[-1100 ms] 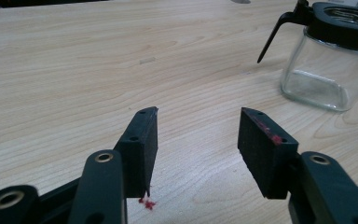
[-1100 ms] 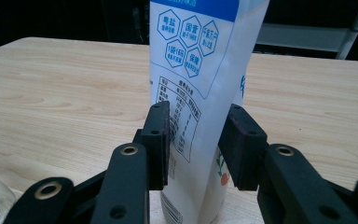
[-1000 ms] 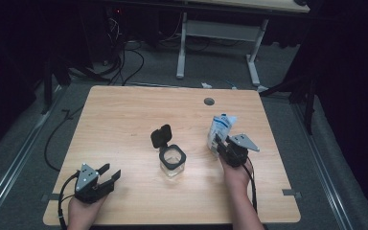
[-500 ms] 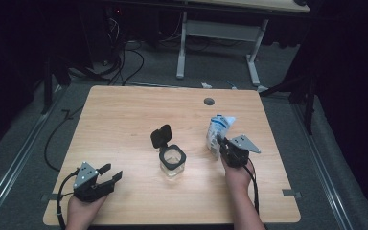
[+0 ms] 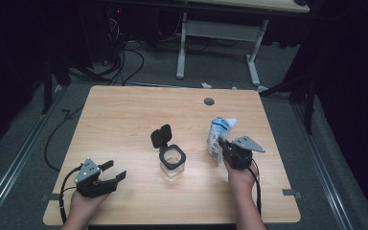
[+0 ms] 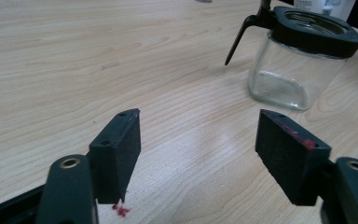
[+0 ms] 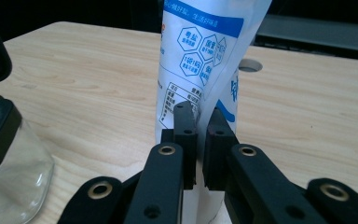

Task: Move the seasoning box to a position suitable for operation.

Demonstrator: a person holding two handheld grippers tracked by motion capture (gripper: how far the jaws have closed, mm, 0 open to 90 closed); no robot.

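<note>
Fingers of my right gripper have just been closing and now pinch the thin, crinkly white-and-blue pouch, upright right of the jar; pouring can follow. Left gripper fingers have just been opening, spread over bare wood-grain tabletop. Jar: clear, square, black hinged lid up.
</note>
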